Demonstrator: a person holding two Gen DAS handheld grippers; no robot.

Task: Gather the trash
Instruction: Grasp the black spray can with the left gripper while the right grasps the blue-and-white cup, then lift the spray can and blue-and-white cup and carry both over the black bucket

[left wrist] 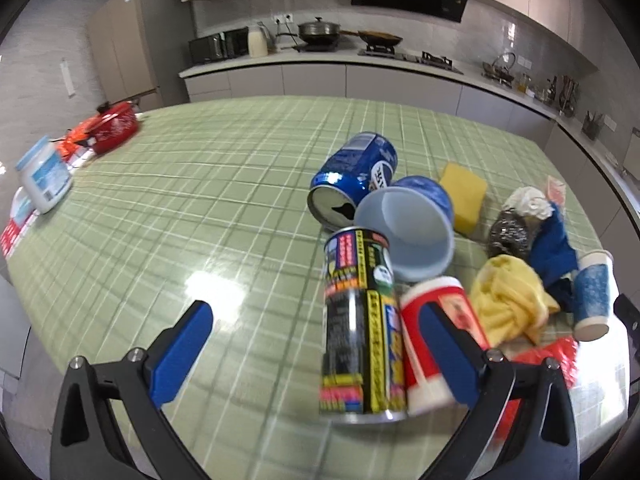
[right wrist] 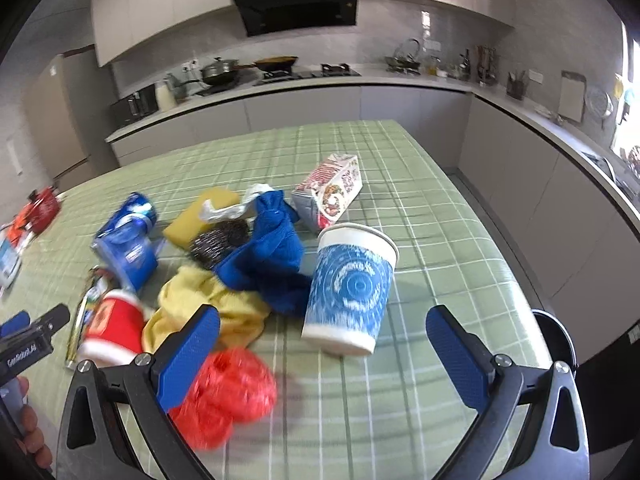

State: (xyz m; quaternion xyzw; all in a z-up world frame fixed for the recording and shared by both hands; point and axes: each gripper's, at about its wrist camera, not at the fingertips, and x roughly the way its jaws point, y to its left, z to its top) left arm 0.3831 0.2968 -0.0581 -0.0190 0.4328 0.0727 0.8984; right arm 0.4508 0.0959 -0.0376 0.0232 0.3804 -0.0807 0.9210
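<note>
Both claws were spread wide, empty. Left claw (left wrist: 316,344) had the black can (left wrist: 358,324) between its jaws, red cup (left wrist: 436,344) touching the right pad; closing risked pinching both. Right claw (right wrist: 324,352) faced the blue cup (right wrist: 350,292); a push could tip it.

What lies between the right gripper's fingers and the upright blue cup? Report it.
Nothing: in the right wrist view only bare green tablecloth separates the open right gripper from the blue cup.
</note>
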